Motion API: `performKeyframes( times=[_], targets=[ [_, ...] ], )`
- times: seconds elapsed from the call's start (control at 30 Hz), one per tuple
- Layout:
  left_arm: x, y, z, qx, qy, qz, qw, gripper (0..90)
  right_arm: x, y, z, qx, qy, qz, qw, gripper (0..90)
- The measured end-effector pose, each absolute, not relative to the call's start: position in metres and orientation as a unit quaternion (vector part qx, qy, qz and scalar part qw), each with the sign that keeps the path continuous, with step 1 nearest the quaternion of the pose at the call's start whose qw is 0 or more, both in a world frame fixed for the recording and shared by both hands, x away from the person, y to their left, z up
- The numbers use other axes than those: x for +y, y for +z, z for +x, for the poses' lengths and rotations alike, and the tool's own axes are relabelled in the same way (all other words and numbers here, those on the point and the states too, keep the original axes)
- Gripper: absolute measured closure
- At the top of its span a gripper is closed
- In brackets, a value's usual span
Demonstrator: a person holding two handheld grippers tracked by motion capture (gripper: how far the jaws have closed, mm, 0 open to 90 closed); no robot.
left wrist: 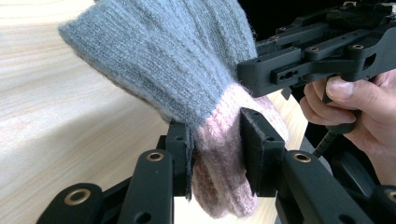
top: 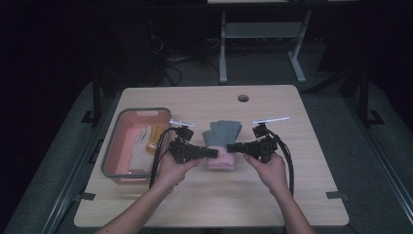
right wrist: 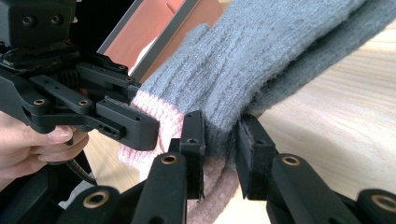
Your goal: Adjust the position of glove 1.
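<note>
We see the grey knitted glove with pink cuff point(left wrist: 187, 70) cut off at the frame top. Pale items in the pink plastic basin point(top: 127, 117): too small to identify.

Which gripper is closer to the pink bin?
Left. The left gripper holds the glove right beside the pink bin; the right gripper grips the glove's far side.

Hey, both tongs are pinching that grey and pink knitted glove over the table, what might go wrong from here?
1. The left tongs and the right tongs both clamp the soft pink cuff of the grey and pink knitted glove; pulling apart could stretch the knit or make one side slip.
2. The glove's grey fingers hang loose and may drag on the wooden table or catch the rim of the pink plastic bin.
</note>
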State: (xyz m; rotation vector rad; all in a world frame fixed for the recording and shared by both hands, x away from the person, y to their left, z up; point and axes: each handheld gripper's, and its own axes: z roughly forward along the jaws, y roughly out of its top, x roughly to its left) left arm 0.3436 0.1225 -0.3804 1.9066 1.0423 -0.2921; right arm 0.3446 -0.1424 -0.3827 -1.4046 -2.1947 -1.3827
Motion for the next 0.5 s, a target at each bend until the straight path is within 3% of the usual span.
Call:
performKeyframes(
  times=[0.5],
  targets=[
    [0.144,-0.372,0.344,0.426,-0.11,0.769,0.463,66.7,-0.123,-0.374,0.353,-0.748,-0.466,-0.461,0.101,74.2]
  ],
)
